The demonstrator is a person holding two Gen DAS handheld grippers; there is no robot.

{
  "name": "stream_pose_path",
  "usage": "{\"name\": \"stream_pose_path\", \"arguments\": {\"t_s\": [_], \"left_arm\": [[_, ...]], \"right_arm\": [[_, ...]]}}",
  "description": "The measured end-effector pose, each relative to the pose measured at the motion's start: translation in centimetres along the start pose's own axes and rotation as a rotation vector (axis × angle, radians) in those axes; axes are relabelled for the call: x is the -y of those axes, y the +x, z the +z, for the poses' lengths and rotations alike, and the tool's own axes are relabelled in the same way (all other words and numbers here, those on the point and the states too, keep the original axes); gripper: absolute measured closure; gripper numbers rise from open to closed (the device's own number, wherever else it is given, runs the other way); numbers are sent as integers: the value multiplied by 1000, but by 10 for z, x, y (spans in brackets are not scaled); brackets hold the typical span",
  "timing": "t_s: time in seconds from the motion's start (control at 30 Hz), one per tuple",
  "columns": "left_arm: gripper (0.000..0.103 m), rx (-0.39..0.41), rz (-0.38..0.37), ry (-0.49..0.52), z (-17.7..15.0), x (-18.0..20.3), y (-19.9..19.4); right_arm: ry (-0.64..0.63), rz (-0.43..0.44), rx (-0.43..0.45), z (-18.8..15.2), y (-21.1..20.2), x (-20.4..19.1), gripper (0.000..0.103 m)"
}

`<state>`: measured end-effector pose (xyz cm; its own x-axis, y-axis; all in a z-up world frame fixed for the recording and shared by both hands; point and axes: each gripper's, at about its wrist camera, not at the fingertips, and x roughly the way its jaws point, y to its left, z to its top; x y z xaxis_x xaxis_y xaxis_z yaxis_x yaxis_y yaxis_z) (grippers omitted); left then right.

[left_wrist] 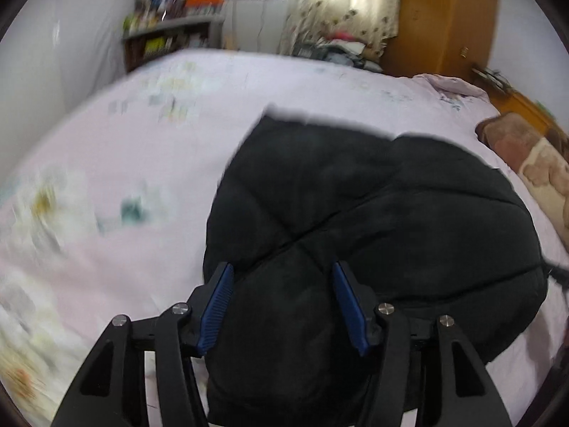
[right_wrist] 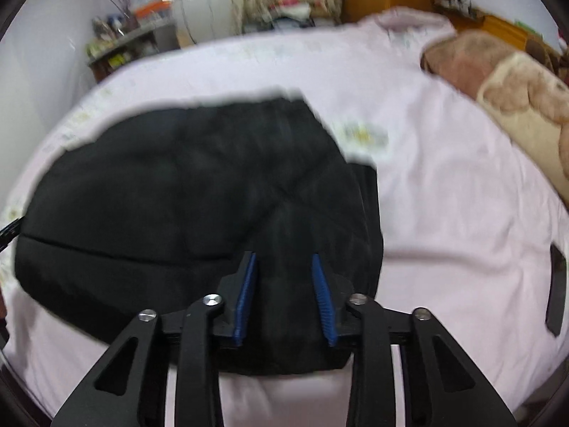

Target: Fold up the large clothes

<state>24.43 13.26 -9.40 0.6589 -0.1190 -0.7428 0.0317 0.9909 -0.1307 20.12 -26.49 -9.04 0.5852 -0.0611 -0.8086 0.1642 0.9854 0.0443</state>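
Both grippers hang over a black quilted coat (left_wrist: 373, 213) that lies in a rounded, already doubled-over heap on the pink bedsheet (left_wrist: 124, 249). Left gripper (left_wrist: 282, 270), at the bottom centre of its frame, has its blue pads spread wide with the coat's near edge between them — whether they touch the fabric I cannot tell, and nothing is pinched. Right gripper (right_wrist: 283, 259) stands narrower but also apart, over the lower right part of the coat, gripping nothing that shows.

The step in hand looks like taking the near hem for another fold. To do it well, each gripper should drop onto the thick edge, bite through all layers, and the two should lift together so the padding does not slide or balloon.

Room is generous: bare sheet runs to the upper left in the left view and across the right half of the right view. At the right edge lies a brown plush blanket (right_wrist: 505, 82), well apart from the coat. A small dark object (right_wrist: 556, 288) sits on the sheet at far right — worth avoiding.
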Motion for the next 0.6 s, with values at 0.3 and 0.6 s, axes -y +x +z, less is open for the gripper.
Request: {"name": "stream_pose_path", "arguments": {"t_s": [0.3, 0.6], "left_arm": [[42, -31, 17, -43, -1, 4, 10], [44, 35, -8, 14, 3, 33, -45]], "right_arm": [[6, -27, -49, 0, 17, 2, 75], [0, 18, 45, -3, -48, -12, 73]]}}
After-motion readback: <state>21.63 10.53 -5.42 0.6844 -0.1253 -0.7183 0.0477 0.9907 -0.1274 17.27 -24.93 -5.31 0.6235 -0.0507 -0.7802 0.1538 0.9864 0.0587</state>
